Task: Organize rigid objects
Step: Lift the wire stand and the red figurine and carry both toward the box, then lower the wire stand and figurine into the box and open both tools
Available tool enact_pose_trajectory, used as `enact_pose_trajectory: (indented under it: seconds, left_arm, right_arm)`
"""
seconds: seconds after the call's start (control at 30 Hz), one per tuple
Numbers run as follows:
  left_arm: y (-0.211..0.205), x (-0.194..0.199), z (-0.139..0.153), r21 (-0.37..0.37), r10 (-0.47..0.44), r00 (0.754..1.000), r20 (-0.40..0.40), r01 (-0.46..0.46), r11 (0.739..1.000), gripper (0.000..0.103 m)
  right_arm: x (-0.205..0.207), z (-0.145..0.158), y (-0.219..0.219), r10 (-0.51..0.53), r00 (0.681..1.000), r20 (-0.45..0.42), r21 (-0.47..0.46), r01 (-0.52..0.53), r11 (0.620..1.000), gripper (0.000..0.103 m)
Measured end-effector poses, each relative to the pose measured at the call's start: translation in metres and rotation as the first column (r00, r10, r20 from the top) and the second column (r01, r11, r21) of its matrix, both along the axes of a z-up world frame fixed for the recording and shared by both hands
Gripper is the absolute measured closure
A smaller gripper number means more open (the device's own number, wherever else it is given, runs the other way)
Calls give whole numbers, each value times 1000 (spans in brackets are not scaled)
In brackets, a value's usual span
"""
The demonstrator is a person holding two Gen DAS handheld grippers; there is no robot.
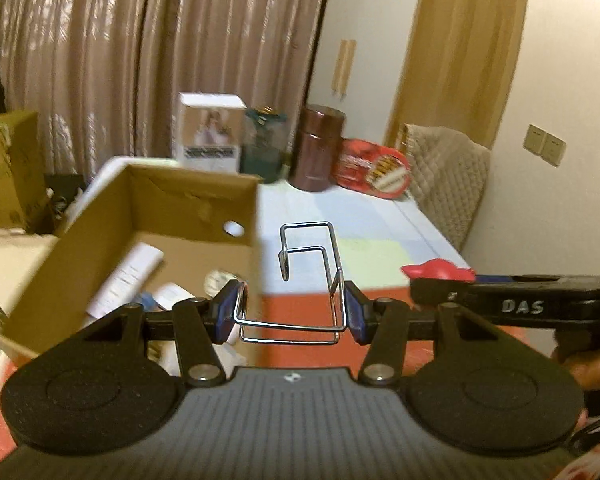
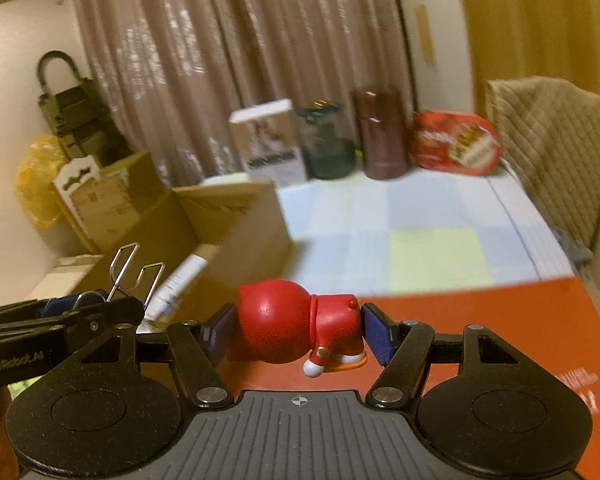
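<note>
Left gripper (image 1: 292,316) clamps wire hook (image 1: 308,272); right gripper (image 2: 296,332) clamps red figurine (image 2: 296,328). Hook could snag box (image 1: 160,208) wall. Round figurine may slip.

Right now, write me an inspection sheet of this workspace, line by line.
Surface: table with pale checked cover; red sheet at the near edge.
Job's things: wire hook rack and red figurine, both gripped; open cardboard box at left, already holding white tubes and packets.
Clutter: white carton, green-lidded jar, brown canister, red tin along the far edge.
Grippers: left gripper shut on the rack; right gripper shut on the figurine, lying sideways.
Cables: nothing seen.
Surroundings: beige curtains, quilted chair back, more cardboard boxes at left.
</note>
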State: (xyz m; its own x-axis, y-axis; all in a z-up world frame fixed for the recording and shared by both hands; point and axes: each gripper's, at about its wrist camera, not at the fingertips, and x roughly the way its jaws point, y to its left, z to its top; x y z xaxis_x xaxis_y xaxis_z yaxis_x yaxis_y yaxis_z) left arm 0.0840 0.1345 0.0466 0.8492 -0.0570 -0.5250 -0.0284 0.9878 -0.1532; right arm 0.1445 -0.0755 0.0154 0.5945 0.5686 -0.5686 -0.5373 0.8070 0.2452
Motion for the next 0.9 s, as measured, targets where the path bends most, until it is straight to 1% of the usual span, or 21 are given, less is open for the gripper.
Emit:
enact_pose_trajectory:
  seconds: [0.17,0.23,0.33,0.43,0.63,0.7,0.9]
  left_arm:
    - [46,17,11,61,39,999,-13,-38,997,55]
    - [64,28,12,70,51,998,-24,-49,996,55]
    - [88,48,8,96,63,997,-48,-58,994,55]
    - [106,69,2,124,68,995,-69,-59,990,55]
    - [127,106,-15,160,56,993,-108,-38,986,55]
    - [131,119,-20,175,51,991,-122,-29,984,55]
    - [134,154,-37,188,31,986,-165,1,982,54]
  right_arm:
    - [17,13,41,68,998,9,7,-68,998,39]
    - [24,16,60,96,995,14,-4,-96,995,39]
    - [40,16,87,135,991,10,-18,-135,991,39]
    - [59,14,115,177,984,19,-59,-176,983,39]
    - [100,7,159,245,969,26,-128,-240,962,39]
    - [113,2,170,266,964,24,-150,-259,954,39]
    - [142,-14,199,325,945,29,-206,-313,927,39]
